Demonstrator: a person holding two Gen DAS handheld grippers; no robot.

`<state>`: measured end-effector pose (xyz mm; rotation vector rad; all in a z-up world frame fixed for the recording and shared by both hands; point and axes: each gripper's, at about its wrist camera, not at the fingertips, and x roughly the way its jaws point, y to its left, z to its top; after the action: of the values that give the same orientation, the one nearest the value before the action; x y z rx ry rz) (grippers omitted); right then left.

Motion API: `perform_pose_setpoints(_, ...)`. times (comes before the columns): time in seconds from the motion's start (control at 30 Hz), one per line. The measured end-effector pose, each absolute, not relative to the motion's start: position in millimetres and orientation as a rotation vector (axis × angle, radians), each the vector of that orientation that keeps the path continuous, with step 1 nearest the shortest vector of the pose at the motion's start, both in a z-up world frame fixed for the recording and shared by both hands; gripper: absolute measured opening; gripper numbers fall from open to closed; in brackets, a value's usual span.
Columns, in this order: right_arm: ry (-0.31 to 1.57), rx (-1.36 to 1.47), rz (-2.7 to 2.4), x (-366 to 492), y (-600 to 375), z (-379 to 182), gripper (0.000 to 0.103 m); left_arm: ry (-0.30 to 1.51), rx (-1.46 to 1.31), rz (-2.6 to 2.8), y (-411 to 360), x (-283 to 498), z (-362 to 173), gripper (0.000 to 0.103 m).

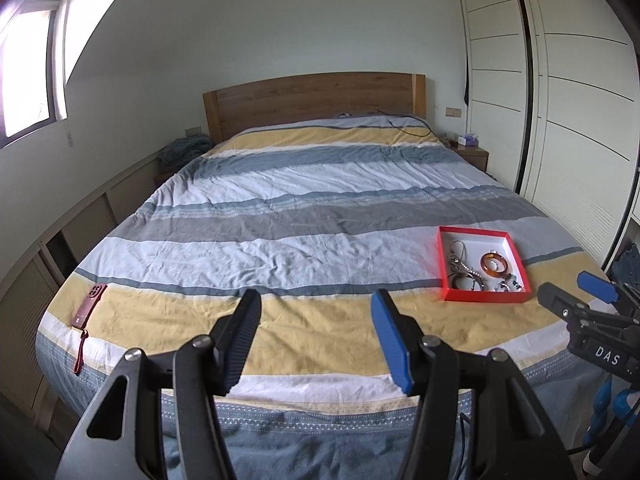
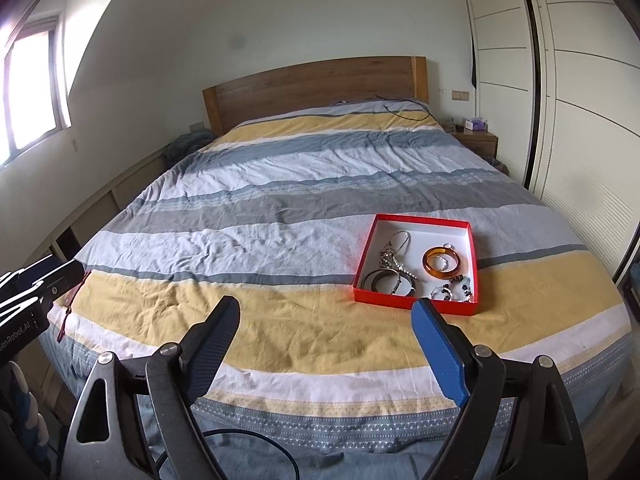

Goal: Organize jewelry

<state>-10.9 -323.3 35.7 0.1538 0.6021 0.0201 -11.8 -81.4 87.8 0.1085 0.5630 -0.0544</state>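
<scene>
Left wrist view: left gripper (image 1: 316, 308) fingers spread wide, empty, above bed (image 1: 280, 216) foot; red tray (image 1: 484, 298) of jewelry off right.
Risk there: phone (image 1: 89, 306) near bed edge, easily knocked off.
Right wrist view: right gripper (image 2: 326, 316) fingers wide, holding nothing; tray (image 2: 416, 303) just ahead, amber bangle (image 2: 431, 271) and bracelets (image 2: 386, 282) inside.
Risk here: tangled chains dragging neighbours out; soft bedding tipping tray.

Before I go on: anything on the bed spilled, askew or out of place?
Nothing spilled: the jewelry, amber bangle included, lies inside the red tray, which sits flat but slightly skewed to the bedspread's stripes. One stray: a dark red phone with a wrist cord lies alone near the bed's left corner, far from the tray.
</scene>
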Motion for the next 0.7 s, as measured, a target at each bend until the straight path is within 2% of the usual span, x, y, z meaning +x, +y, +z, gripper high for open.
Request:
perform_pose_setpoints(0.3, 0.585, 0.139, 0.002, -31.5, -322.6, 37.0, 0.091, 0.503, 0.107, -0.031, -73.2, -35.0, 96.9, 0.055)
perform_pose_setpoints(0.53, 0.569, 0.141, -0.034, -39.2, -328.7, 37.4, 0.102, 0.493, 0.104, -0.024, -70.6, -38.8, 96.7, 0.055)
perform_pose_setpoints(0.7, 0.569, 0.138, -0.053, -41.2, -331.6, 35.1, 0.103, 0.494, 0.091, -0.022, -67.7, -41.9, 94.0, 0.055)
